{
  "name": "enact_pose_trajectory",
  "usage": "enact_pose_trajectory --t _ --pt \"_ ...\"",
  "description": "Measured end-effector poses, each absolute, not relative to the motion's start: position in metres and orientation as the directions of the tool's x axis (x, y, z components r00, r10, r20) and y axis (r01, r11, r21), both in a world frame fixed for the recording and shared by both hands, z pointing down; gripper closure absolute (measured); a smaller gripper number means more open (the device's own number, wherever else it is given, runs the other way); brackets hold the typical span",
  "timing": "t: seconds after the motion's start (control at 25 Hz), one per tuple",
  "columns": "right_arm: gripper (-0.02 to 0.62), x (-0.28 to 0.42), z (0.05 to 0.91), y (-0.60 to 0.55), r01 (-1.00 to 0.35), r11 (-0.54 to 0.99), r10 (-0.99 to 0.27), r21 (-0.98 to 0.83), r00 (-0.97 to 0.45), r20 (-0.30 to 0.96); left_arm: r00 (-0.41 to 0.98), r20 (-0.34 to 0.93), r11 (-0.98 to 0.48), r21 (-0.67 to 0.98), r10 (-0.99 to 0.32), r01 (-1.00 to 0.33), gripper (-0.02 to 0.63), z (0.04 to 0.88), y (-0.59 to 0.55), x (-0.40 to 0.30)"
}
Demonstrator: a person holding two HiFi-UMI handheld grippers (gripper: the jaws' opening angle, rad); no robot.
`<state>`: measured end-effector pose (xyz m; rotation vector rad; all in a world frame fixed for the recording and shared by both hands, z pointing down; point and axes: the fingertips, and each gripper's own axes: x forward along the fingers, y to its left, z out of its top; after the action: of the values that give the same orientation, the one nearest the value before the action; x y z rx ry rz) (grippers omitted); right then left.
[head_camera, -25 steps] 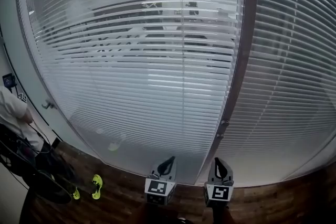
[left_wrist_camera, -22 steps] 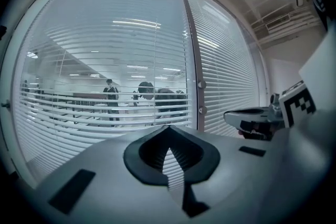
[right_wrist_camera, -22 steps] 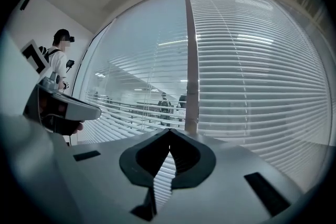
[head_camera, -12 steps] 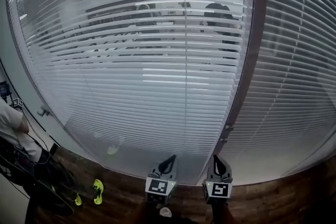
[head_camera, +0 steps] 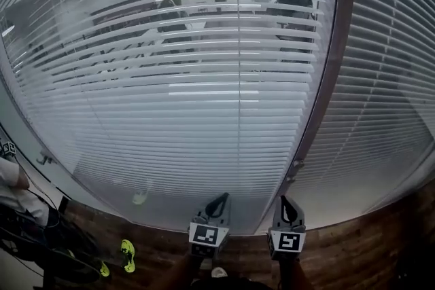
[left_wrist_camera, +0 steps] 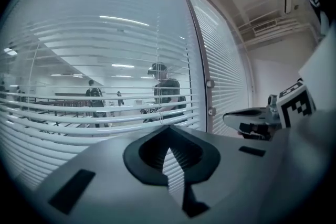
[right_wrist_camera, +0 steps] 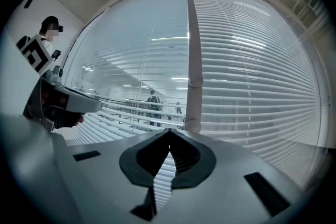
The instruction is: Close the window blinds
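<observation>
Left claw [head_camera: 218, 200] and right claw [head_camera: 286, 203] were pinched shut, empty, at lower centre, below the part-open blinds [head_camera: 204, 112].

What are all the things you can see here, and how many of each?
left blind: one, white, left of the post, slats tilted open so you can see through
right blind: one, white, right of the post, slats far more closed
post: one, grey-brown, between the two blinds
knobs: two, grey, low on the post
dark figures: at least two, seen through the left blind near the top
floor: one, dark brown wood, below the windows
shoes: two, neon yellow, on the floor at lower left
sleeve: one, white, a bystander's, far left edge
left gripper: one, grey with a black-and-white marker cube, bottom centre, jaws shut, empty
right gripper: one, same colours, just right of it, jaws shut, empty
</observation>
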<state>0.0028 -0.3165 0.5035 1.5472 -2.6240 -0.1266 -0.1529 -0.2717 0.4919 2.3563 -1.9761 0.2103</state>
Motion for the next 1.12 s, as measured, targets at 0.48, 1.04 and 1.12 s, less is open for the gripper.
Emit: enact_pose_trajectory --t 0.48,1.04,1.12 --pt "0.592 0.023 0.477 -0.33 -0.896 0.425 -0.898 0.13 -0.436 -0.063 0.134 0.09 -0.136 -0.021 -0.987 -0.99 0.606 0.481 -0.291 -0.169" --pt "0.587 0.025 0.43 -0.34 -0.869 0.482 -0.85 0.116 -0.495 -0.18 0.107 0.09 -0.108 -0.009 -0.99 -0.994 0.606 0.475 -0.299 -0.153" --pt "0.563 0.026 0.425 -0.343 -0.876 0.472 -0.858 0.102 -0.482 -0.177 0.108 0.098 -0.109 -0.011 -0.989 -0.994 0.606 0.472 -0.297 -0.151"
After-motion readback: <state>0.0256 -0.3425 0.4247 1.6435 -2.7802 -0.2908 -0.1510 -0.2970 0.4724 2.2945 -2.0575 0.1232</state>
